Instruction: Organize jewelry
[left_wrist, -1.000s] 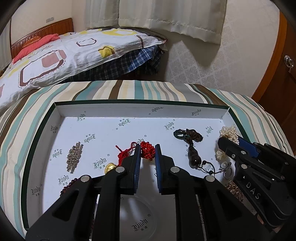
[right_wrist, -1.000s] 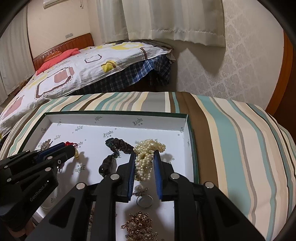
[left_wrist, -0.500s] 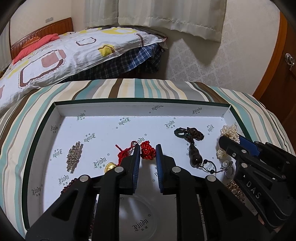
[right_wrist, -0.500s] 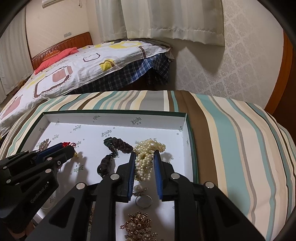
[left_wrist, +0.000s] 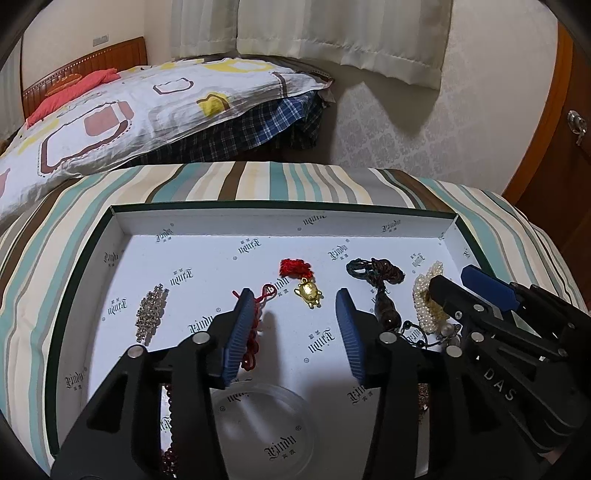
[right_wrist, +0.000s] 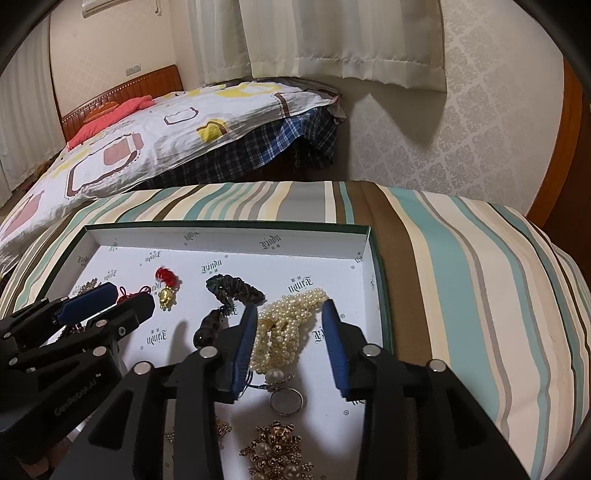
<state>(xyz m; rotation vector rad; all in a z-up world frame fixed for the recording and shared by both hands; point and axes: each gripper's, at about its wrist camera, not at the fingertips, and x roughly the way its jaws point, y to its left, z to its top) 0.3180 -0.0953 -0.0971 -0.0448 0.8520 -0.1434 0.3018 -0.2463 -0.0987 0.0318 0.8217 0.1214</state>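
Both tongs have just been opening, and nothing is clamped now. The left tongs (left_wrist: 295, 325) stand apart over the white tray floor, with the red knotted cord (left_wrist: 255, 332) lying against the left pad and its gold turtle charm (left_wrist: 309, 292) loose just ahead, centre of frame. The right tongs (right_wrist: 290, 343) are apart too, with the pearl strand (right_wrist: 284, 328) heaped between the pads; it looks to brush the left pad but isn't pinched.

All of it sits in the shallow cardboard tray (left_wrist: 280, 221), white inside with printed logos and green outside, on a striped bedspread (right_wrist: 480, 258).

What could go wrong, I reckon: that red cord is fuzzy and braided, so it could snag on the ribbed blue pad and drag along if the left hand pulls away. The pearls are small, round and slippery, bunched in loops, so a careless lift could catch one loop and pull the heap. Lower centre of the right view, a ring pendant (right_wrist: 286, 400) and a gold filigree brooch (right_wrist: 277, 450) sit close enough to tangle. The dark braided cord with its glossy bead (right_wrist: 208, 326) lies just left of the pearls. A rhinestone piece (left_wrist: 150, 312) sits well apart at left, safe.
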